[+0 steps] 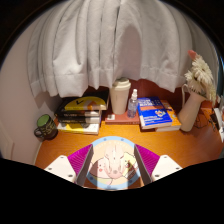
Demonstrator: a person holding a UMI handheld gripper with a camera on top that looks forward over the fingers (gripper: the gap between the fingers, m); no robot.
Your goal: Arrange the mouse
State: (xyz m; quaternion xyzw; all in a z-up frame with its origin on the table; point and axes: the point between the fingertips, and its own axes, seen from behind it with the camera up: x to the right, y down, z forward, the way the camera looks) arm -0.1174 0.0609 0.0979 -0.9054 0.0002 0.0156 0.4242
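A mouse [112,166] with a pale blue rim and a pinkish cartoon print on its shell fills the space between my fingers. My gripper [112,160] is shut on the mouse, with the magenta pads [82,160] pressed against both of its sides. It is held above the near part of the wooden desk [170,142]. The mouse's underside and whatever lies directly under it are hidden.
Against the curtain at the back stand a stack of books with a yellow cover [80,108], a green mug [45,127], a white jar [120,97], a small bottle [133,102], a blue book [155,112] and a vase of flowers [195,95].
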